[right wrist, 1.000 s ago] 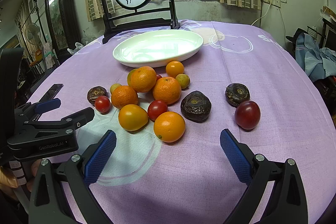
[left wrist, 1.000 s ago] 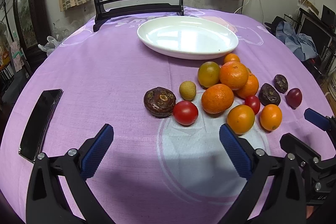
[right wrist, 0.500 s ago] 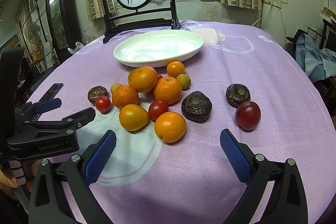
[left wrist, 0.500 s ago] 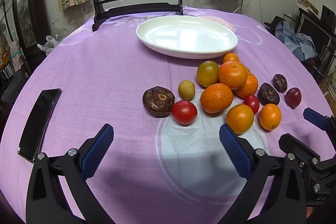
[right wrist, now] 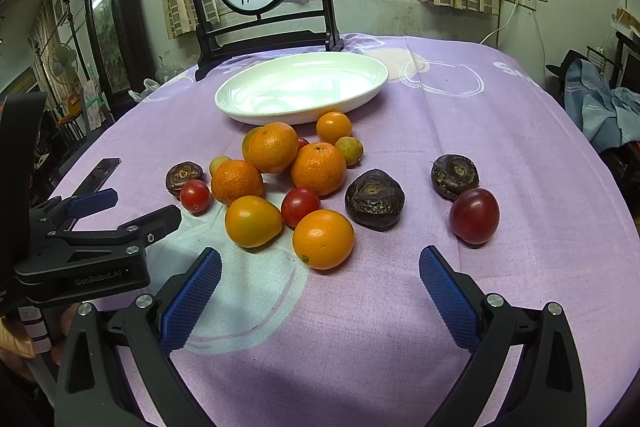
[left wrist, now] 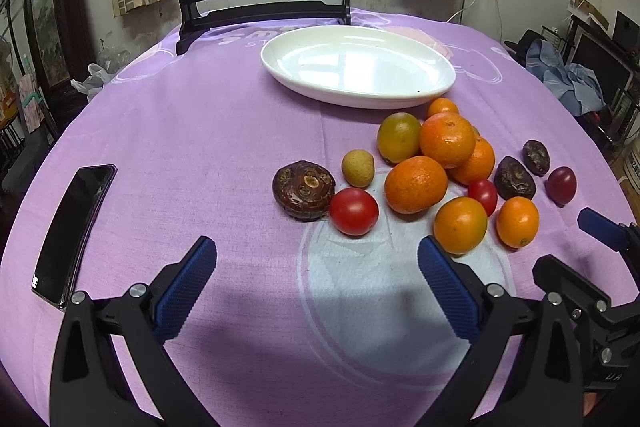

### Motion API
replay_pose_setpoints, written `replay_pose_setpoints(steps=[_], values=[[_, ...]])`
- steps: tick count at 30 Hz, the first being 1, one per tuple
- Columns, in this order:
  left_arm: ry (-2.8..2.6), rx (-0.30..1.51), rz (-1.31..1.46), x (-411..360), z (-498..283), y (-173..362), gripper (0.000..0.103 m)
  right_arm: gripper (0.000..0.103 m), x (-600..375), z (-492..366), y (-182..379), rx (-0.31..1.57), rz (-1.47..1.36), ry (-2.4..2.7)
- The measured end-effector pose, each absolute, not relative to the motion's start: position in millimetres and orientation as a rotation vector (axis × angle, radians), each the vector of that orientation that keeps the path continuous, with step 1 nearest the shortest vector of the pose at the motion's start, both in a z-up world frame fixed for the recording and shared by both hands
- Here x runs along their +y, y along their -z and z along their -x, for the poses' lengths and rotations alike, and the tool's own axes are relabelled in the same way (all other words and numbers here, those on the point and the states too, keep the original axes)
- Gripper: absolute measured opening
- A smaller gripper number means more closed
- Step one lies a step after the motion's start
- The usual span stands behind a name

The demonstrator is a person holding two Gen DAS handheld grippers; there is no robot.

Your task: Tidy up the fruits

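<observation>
1. Since a second ago little has moved: both views have crept slightly toward the fruit, and no fruit has shifted.
2. The left tool (left wrist: 316, 283) hangs with jaws wide apart, holding nothing; a tomato (left wrist: 354, 211) and a brown fruit (left wrist: 304, 189) lie just beyond it.
3. The right tool (right wrist: 320, 291) is likewise spread and empty, an orange (right wrist: 323, 239) just ahead between its fingers.
4. The other fruit cluster mid-table, before the plate (left wrist: 400, 99), which holds none.
5. A phone (left wrist: 74, 227) lies near the left edge; bare cloth (left wrist: 192, 131) lies between it and the fruit.
</observation>
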State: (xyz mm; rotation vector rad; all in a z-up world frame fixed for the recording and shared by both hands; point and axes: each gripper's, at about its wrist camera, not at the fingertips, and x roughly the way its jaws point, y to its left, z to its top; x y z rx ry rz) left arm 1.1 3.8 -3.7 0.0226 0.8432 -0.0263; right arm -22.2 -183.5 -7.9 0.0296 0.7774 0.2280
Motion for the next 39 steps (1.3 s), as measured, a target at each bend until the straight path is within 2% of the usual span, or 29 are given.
replay_pose_setpoints(steps=[39], values=[[0.000, 0.850, 0.002, 14.1, -4.3, 2.6, 0.099, 0.100, -190.0, 22.2, 8.4, 0.786, -0.034, -0.156]])
